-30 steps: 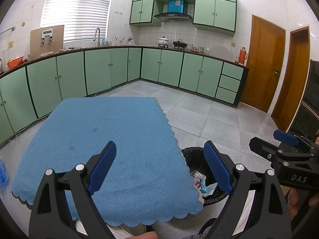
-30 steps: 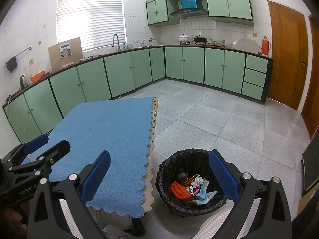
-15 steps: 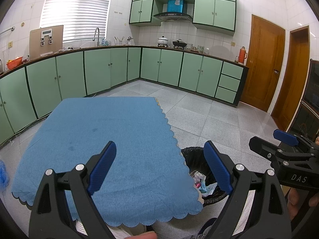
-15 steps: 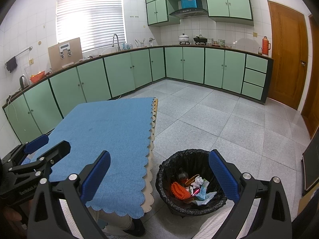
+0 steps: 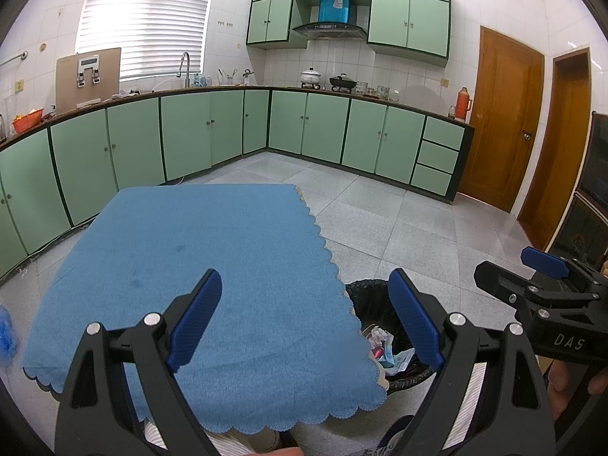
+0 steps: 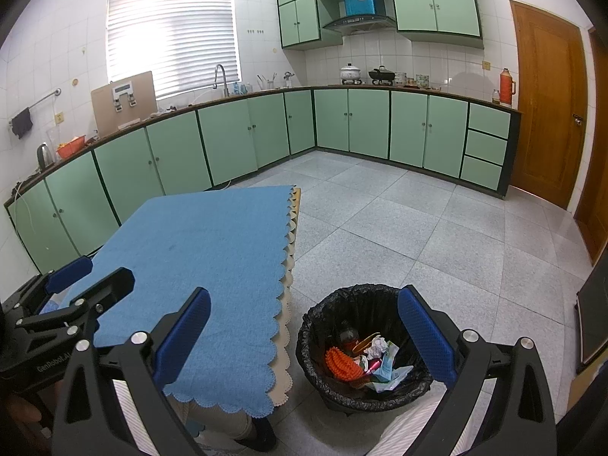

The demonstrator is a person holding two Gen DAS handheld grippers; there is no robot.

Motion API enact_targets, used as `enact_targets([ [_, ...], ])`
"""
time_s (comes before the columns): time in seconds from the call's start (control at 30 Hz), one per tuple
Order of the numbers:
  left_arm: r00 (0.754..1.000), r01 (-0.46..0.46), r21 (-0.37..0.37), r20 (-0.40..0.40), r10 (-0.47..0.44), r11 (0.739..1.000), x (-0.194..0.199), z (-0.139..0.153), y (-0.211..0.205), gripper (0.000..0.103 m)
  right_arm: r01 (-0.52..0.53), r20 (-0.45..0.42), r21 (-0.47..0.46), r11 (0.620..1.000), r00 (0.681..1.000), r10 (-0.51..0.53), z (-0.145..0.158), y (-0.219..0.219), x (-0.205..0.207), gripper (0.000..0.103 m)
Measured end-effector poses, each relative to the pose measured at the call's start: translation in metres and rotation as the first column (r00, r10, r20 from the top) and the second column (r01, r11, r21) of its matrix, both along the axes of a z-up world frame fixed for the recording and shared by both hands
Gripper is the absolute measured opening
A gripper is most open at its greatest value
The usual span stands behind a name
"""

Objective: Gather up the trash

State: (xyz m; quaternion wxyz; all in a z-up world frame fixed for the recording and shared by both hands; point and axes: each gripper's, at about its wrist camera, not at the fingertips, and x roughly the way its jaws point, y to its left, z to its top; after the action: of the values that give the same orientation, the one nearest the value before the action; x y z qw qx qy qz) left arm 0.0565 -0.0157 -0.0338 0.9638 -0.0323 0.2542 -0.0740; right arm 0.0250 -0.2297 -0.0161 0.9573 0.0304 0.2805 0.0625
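A black-lined trash bin (image 6: 364, 342) stands on the floor right of the table; it also shows in the left wrist view (image 5: 374, 304). Inside lie an orange ridged item (image 6: 342, 364), crumpled white paper (image 6: 376, 344), a dark bottle (image 6: 347, 336) and teal wrappers (image 6: 385, 370). The table's blue cloth (image 5: 212, 266) is bare. My left gripper (image 5: 304, 319) is open and empty above the cloth's near right corner. My right gripper (image 6: 304, 338) is open and empty, above the bin's left rim.
Green cabinets (image 5: 182, 136) run along the left and back walls. Wooden doors (image 5: 501, 114) stand at the right. A blue bag (image 5: 5, 330) lies on the floor at the far left. Grey tiled floor (image 6: 418, 228) stretches beyond the bin.
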Motion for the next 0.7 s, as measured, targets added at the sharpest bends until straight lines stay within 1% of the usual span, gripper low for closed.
enact_targets([
  [0.43, 1.0, -0.006, -0.007, -0.012, 0.006, 1.0, 0.0044, -0.0016, -0.0049, 0.086, -0.002, -0.01, 0.0, 1.0, 1.0, 0.002, -0.0028, -0.0047, 0.0043, 0.097],
  [0.7, 1.0, -0.007, 0.006, -0.021, 0.007, 1.0, 0.0043, 0.0, -0.0078, 0.087, -0.001, -0.013, 0.003, 1.0, 1.0, 0.001, -0.0044, -0.004, 0.0038, 0.097],
])
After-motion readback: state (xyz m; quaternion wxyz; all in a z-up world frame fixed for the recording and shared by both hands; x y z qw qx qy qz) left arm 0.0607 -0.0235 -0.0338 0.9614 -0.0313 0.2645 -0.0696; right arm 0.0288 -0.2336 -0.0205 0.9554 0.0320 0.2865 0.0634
